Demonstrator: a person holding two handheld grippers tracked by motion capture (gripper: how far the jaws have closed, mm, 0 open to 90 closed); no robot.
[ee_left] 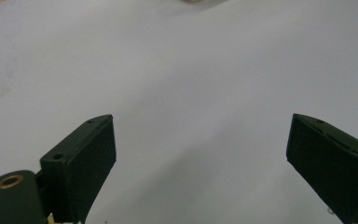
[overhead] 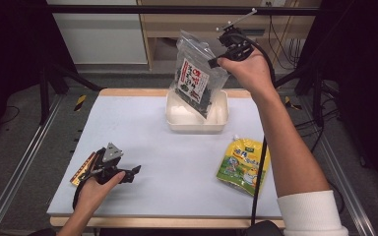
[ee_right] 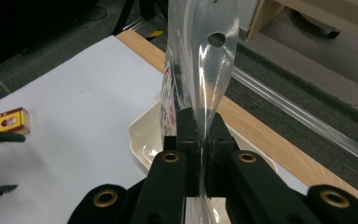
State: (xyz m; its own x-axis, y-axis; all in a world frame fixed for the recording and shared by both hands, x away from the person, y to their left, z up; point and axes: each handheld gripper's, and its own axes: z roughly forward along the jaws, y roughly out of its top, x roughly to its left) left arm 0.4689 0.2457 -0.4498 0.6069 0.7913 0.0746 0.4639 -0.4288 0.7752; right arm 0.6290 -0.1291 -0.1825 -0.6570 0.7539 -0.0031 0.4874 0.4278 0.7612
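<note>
Above the cream tray [overhead: 220,121], a seaweed bag [overhead: 197,78] is held aloft.
It is clamped by the right tool [overhead: 218,55]; the left tool [overhead: 128,175] is kept wide open, empty.

Grey carpet floor [overhead: 24,128] surrounds the table; wooden shelving [overhead: 202,24] stands behind.

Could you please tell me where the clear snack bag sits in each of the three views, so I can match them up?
High view: the snack bag hangs at top centre, pinched by the right gripper above the cream tray.
Left gripper view: white table between open jaws; the bag is not in it.
Right gripper view: the bag rises at centre from the shut jaws.
Shared landmark: the cream tray.
</note>
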